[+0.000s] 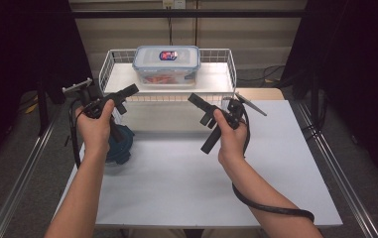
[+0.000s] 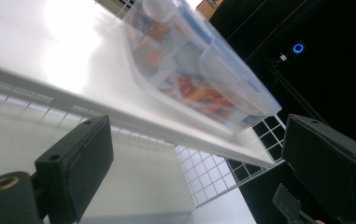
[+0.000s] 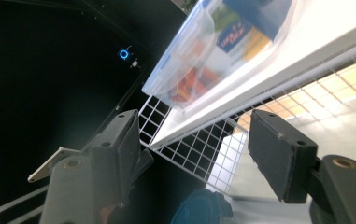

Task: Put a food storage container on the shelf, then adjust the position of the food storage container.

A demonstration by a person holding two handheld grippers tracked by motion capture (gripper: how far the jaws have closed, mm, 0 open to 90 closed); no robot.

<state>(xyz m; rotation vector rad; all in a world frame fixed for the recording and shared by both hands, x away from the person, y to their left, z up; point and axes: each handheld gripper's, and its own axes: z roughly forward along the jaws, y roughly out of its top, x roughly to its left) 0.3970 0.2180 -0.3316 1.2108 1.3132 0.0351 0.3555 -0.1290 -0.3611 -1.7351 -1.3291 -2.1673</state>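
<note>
One clear plastic container (image 1: 166,65) with a blue-trimmed lid is seated on one white wire-sided shelf (image 1: 119,75) at the far edge of the white surface (image 1: 186,168). The container is upright and closed, and one red-and-blue label is carried on its lid. Orange and red contents are visible through its walls; their number cannot be told.

Two grippers are held above the surface, one in each hand. The left gripper (image 1: 127,92) is held up in the left hand (image 1: 95,130), just in front of the shelf's left part, and is pointed toward the container. The right gripper (image 1: 196,101) is held up in the right hand (image 1: 232,140), just in front of the shelf's right part, and is likewise pointed toward the container. Neither gripper is touching the container or the shelf.

In the left gripper view, the two fingers (image 2: 78,161) are spread wide apart and nothing is held between them; the container (image 2: 203,70) and the shelf edge are seen beyond them. In the right gripper view, the two fingers (image 3: 281,156) are likewise released, with the container (image 3: 208,51) and the shelf's wire grid (image 3: 194,154) seen in the gap.

One dark blue object (image 1: 121,146) lies on the surface, partly hidden below the left hand; what it is cannot be told. One black cable (image 1: 271,206) trails from the right gripper along the right forearm.
</note>
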